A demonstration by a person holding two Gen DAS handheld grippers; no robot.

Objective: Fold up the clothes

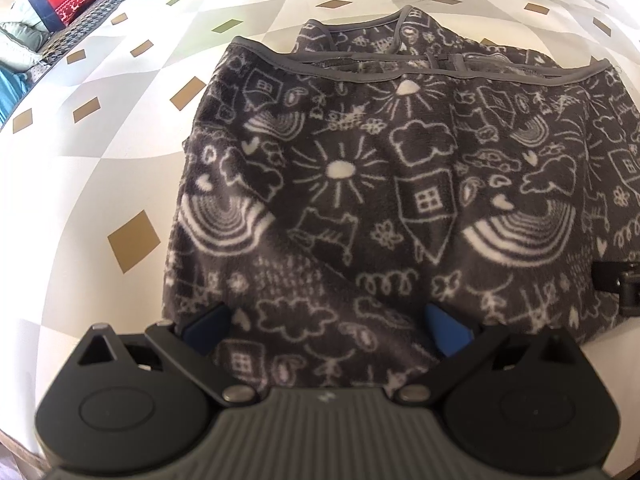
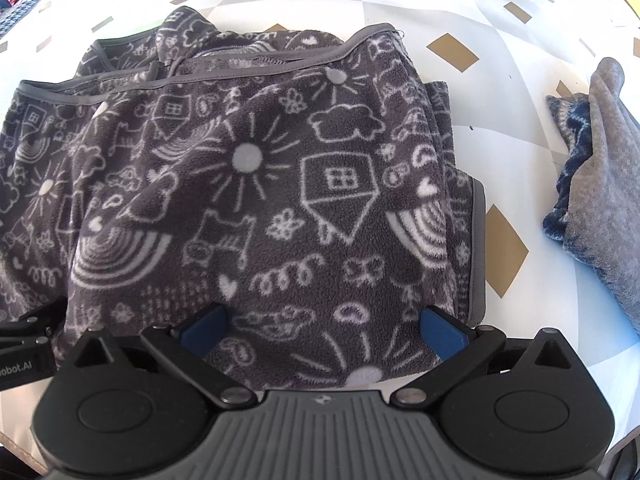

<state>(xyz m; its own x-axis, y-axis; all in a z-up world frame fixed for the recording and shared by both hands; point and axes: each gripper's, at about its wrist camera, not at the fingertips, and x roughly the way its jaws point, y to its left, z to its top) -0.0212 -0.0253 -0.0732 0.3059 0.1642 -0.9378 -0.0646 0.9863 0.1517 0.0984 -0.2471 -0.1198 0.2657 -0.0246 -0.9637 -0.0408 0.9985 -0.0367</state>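
Left to right. Left claw [image 1: 326, 330]: jaws spread wide, blue pads either side of the near edge of the fleece garment [image 1: 400, 184], nothing pinched. The garment, dark grey with white doodle print, lies on the checkered worktop [image 1: 100, 152] in stacked layers, several bound hems lined up along the far side. It already looks folded at least once; it could equally be mid-fold or near done.

Right claw [image 2: 323, 330]: also spread wide, pads straddling the near edge by the right corner, gripping nothing. Well apart to the right lies another cloth [image 2: 600, 184], grey over blue pattern.

Risks, as judged: thick fleece, so closing here may catch only the top layer and peel the stack apart; or catch an uneven number of layers per side and skew the hems. Pile is springy, so a fold may pop open. Uneven lift between the claws would drag the far hems out of line.

Pose: both claws low, pointing forward across the garment, side by side, roughly level, tilted down slightly.
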